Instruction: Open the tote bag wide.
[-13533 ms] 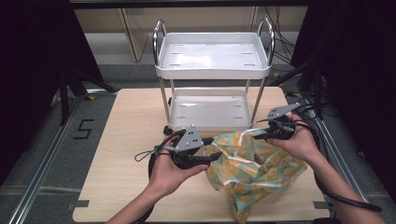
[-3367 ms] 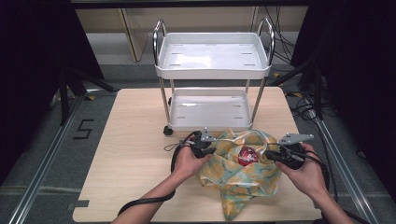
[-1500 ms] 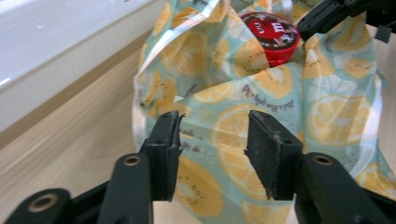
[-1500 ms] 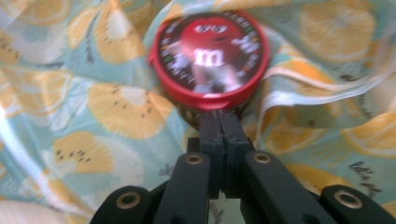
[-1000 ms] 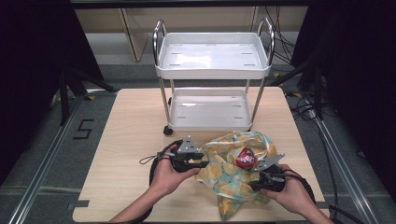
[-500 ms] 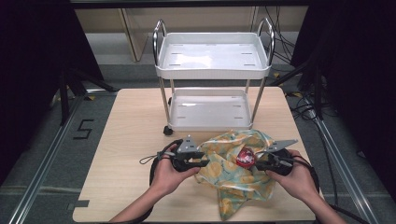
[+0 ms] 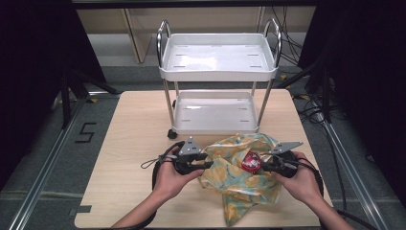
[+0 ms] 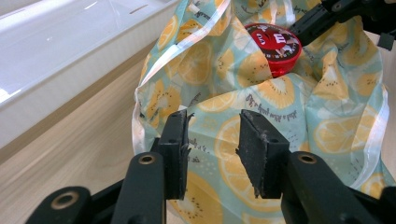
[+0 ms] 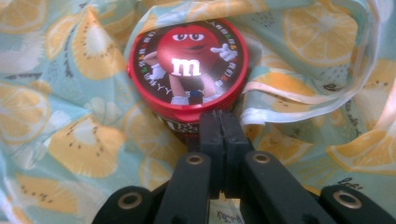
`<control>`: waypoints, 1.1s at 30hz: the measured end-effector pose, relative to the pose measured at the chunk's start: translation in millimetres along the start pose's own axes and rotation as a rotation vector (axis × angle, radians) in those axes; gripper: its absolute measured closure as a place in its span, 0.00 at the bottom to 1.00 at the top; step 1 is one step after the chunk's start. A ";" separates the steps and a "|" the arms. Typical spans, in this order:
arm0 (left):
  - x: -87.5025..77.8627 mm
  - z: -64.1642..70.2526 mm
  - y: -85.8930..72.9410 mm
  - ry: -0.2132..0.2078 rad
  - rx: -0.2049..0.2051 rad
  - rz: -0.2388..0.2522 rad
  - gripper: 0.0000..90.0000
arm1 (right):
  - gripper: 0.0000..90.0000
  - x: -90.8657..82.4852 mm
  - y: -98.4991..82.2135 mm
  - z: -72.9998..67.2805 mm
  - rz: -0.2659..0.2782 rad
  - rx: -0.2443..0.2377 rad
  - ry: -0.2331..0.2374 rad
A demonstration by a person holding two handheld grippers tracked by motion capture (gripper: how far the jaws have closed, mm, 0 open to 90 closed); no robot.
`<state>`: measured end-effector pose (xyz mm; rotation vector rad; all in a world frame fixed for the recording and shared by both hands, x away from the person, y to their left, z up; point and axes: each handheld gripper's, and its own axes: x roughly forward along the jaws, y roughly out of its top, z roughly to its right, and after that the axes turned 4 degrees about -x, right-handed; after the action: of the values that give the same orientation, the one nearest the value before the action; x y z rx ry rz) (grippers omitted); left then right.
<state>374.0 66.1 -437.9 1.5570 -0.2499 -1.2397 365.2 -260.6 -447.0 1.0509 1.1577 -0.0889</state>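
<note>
- Red candy tub (image 7: 250, 162): round, lid printed with a red cartoon figure and a white "m"; sits in the folds of the bag, at about 5 o'clock on the tabletop, in front of the cart.
- Fruit-print bag (image 7: 234, 177): light blue-green film with orange-slice pattern and white ribbon edging; crumpled around the tub, touching it on all sides seen.
- Right gripper (image 7: 266, 166): at 3 o'clock of the tub. In the right gripper view its 2 fingers (image 9: 211, 135) are pressed flat together with no gap, tips right at the tub's near side; whether any bag film is pinched between them cannot be told.
- Left gripper (image 7: 207, 165): at 9 o'clock of the tub, at the bag's edge. In the left gripper view its fingers (image 8: 175, 154) stand partly apart with bag film seen through the gap; whether the pads press on it cannot be told.
- Cart (image 7: 218, 72): white, 2 tiers, chrome posts, standing at 12 o'clock of the bag, near it.
- Tabletop (image 7: 129, 139): pale wood.
</note>
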 end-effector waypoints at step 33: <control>0.6 -8.9 -3.0 0.042 -0.008 -0.018 0.72 | 1.00 -3.3 2.5 -8.3 -0.044 -0.041 -0.008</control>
<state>380.0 72.2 -441.8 1.5803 -0.2038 -1.2191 359.3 -254.8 -442.9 0.9879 1.1709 -0.1036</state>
